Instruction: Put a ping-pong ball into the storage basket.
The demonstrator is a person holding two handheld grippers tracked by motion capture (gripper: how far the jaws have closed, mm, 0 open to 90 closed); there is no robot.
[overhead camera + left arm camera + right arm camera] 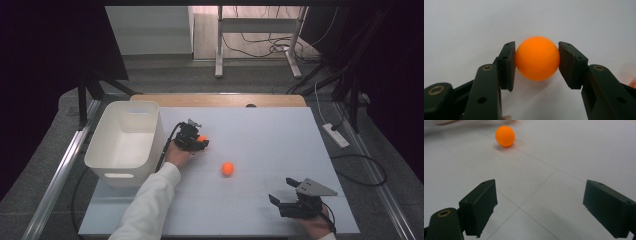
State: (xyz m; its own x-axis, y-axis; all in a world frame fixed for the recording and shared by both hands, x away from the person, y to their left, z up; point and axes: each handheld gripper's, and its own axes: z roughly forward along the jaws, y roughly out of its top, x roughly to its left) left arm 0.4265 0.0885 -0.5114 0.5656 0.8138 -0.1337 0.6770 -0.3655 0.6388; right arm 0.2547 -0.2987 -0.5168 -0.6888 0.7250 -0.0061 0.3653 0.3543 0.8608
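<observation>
So going left to right across the bench [280, 131]: far left there's a white plastic bin [125, 142] sitting at the edge of the white surface, open top, looks empty as far as I can tell, and my guess is it's parked there so the left hand has a short trip to drop stuff in. Just to the right of it are the left tongs [200, 142], pinched onto an orange ball [537, 58]. In the left gripper view you can see both pads pressed flat against opposite sides of the ball, right around its widest part, which makes sense since a smooth round thing would squirt out if you grabbed it off-centre. The ball looks like it's resting on or just off the bench surface, with its shadow tucked close underneath, so I'd say it's gripped but not really lifted yet. A bit further right and nearer the person, a second orange ball [228, 168] sits loose in the middle of the bench, well apart from both grippers. Then at the near right you've got the right tongs [285, 192], jaws spread wide with nothing between them, hovering low and pointed toward that loose ball, which shows up farther off in the right gripper view. Reads to me like that one's lined up as the next pick.
</observation>
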